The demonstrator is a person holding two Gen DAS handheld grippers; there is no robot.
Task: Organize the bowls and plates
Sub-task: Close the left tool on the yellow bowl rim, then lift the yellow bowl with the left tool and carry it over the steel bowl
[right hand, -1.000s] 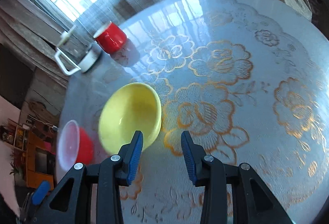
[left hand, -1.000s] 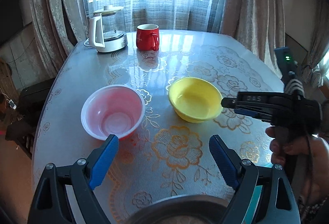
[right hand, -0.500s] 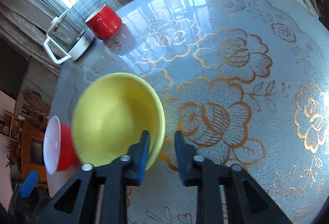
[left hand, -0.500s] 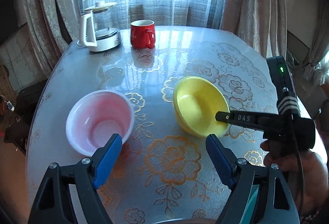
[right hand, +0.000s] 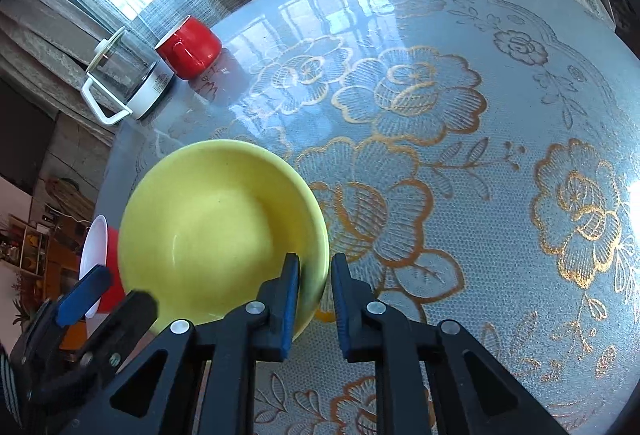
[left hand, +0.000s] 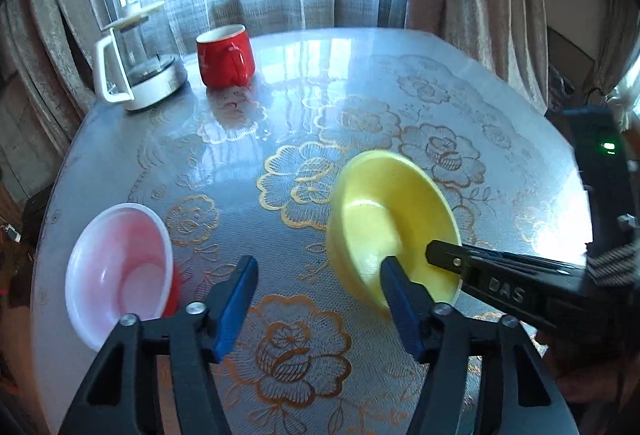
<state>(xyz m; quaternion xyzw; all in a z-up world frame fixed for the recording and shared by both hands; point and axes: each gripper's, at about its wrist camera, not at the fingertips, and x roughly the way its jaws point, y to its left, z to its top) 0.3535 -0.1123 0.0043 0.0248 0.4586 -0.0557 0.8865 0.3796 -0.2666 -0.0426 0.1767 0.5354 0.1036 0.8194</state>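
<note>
Left of the right gripper [right hand: 314, 299], clamped on the tilted yellow ceramic bowl's [right hand: 216, 231] rim, sits the red-and-white plastic bowl [left hand: 120, 271], nearer the empty, closing left gripper [left hand: 320, 299].

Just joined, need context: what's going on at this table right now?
A person is tidying bowls with two handheld grippers. The right gripper is clamped on the near rim of the yellow bowl, which sits tilted up off the floral tablecloth. The left gripper hangs between the two bowls with nothing between its closing jaws; the red bowl with a white inside sits untouched beside it. A red mug and a glass kettle stand at the far edge.
</note>
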